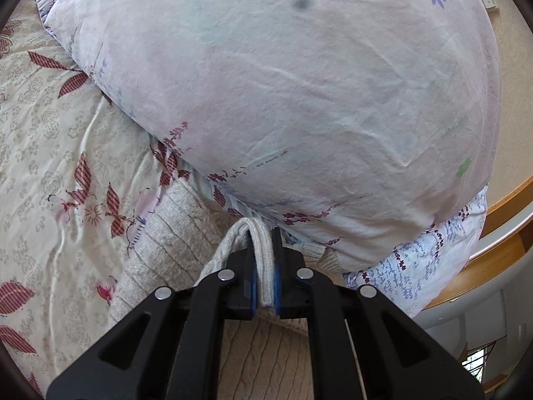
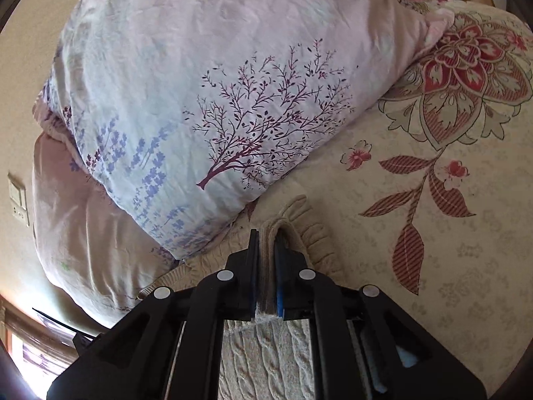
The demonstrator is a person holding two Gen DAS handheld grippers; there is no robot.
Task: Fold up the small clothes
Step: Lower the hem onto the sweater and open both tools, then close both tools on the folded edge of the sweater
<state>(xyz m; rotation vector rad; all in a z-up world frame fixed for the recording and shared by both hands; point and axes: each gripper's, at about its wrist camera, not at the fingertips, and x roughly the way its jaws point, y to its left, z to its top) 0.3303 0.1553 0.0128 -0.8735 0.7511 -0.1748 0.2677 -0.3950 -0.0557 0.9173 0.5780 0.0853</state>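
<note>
Left gripper (image 1: 265, 260) has its jaws pinching a doubled-over fold of the beige knit sweater (image 1: 166, 250), the ribbed edge looping up between the blue pads and poking out past the tips at twelve o'clock. Over on the other side, the right gripper (image 2: 266, 263) has its jaws clamped on another bunched fold of the same sweater (image 2: 263, 350), fabric squeezed tight between the pads with a frilled ribbed edge fanning out toward one o'clock. In the left wrist view the knit spreads out from the jaws toward nine o'clock and runs under the gripper body at six, lying on the bed. Just beyond the tips, at twelve, sits a big pale pillow (image 1: 283, 100) with purple sprigs and small flowers, its lower edge touching or overlapping the sweater. The floral bedsheet (image 1: 43, 166), cream with red leaves, fills the nine o'clock side, and a wooden bed frame (image 1: 506, 200) curves past at three. In the right wrist view the pillow (image 2: 200, 100) with a printed tree lies at eleven, the bedsheet (image 2: 449, 216) stretches from one to four o'clock, and a wall switch (image 2: 18, 200) shows at nine.
</note>
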